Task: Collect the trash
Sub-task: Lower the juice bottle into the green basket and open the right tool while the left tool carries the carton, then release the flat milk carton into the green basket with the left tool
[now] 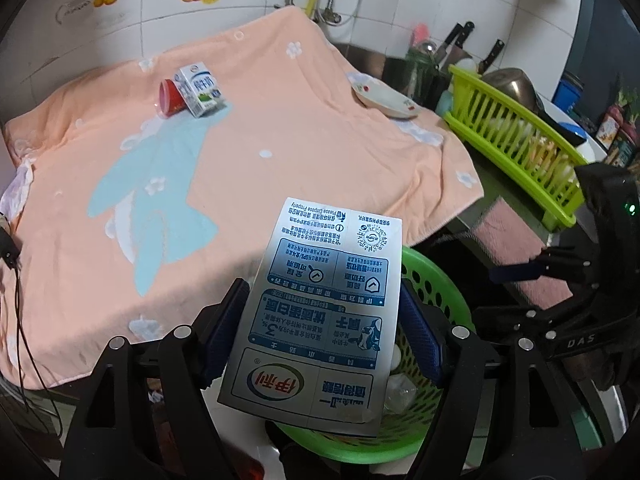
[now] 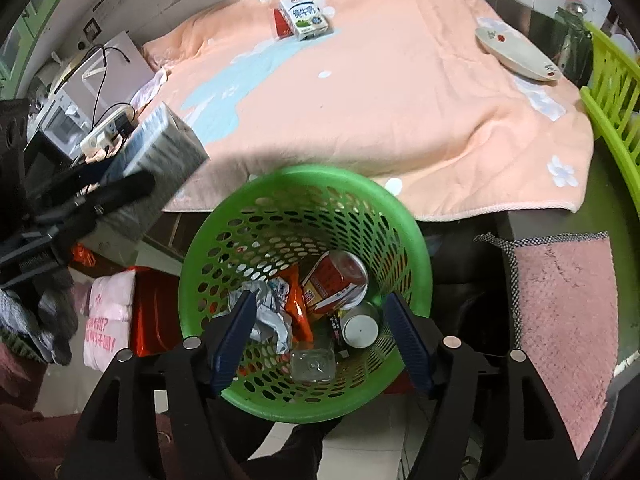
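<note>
My left gripper (image 1: 320, 316) is shut on a large milk carton (image 1: 320, 312) with blue print, held beside the green trash basket (image 1: 440, 292). It also shows in the right wrist view (image 2: 160, 152) at the left. My right gripper (image 2: 320, 336) is open and empty over the green basket (image 2: 208, 264), which holds a red can (image 2: 336, 280), crumpled paper (image 2: 268, 312), an orange wrapper and a clear cup. A small milk carton (image 1: 200, 90) and a red cup (image 1: 170, 98) lie on the peach towel (image 1: 280, 140), also in the right wrist view (image 2: 304, 16).
A white plate (image 2: 516, 54) sits on the towel's right side. A lime dish rack (image 1: 516, 136) with a metal bowl and knives stands at the right. A pink cloth (image 2: 560, 312) hangs at the counter edge. Appliances and cables (image 2: 80, 112) sit at the left.
</note>
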### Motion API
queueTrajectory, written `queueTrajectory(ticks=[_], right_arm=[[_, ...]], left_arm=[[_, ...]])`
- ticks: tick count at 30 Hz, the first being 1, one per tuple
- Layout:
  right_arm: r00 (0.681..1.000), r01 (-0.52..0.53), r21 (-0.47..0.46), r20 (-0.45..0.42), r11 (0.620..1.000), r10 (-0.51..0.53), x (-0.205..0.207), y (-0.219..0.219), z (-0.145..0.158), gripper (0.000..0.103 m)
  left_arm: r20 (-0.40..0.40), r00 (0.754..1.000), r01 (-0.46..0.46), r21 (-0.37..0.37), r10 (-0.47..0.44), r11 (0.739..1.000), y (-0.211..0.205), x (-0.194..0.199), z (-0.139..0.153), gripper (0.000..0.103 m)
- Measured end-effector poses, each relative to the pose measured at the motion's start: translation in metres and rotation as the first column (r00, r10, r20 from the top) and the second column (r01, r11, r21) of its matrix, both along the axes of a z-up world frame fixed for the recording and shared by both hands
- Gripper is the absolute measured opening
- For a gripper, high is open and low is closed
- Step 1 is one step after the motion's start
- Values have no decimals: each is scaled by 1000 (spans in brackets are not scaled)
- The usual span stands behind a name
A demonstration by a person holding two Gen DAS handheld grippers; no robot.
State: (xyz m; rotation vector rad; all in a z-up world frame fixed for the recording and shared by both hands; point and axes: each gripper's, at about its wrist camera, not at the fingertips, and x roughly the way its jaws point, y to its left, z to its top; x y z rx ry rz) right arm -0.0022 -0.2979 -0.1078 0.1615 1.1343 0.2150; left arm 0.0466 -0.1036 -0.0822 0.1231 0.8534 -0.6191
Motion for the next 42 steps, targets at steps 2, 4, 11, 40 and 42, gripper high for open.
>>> queueTrajectory(ticks=[2,4,11,40,42], right_arm=[[1000,4,2,6,1000,-4,-1,1,0,66],[1000,7,1,9,1000,-7,-1,1,1,66],[1000,8,-10,22,1000,-8,1,1,3,69],[998,-16,-16,68,1000,17,95,2,24,73],[996,-29,-23,80,999,31,111,9,29,73]], left_arm=[[-4,1000,3,5,-3,1000,-3,-1,-3,74],[-13,1000,12,5,-12,1000,-5,-2,-4,74],[-12,1000,10,10,-9,1000,-6,-1,-5,82],[-20,983,-183,18,184,983,47,66,7,97],[-18,980,-199,22,199,980,52,73,7,97]])
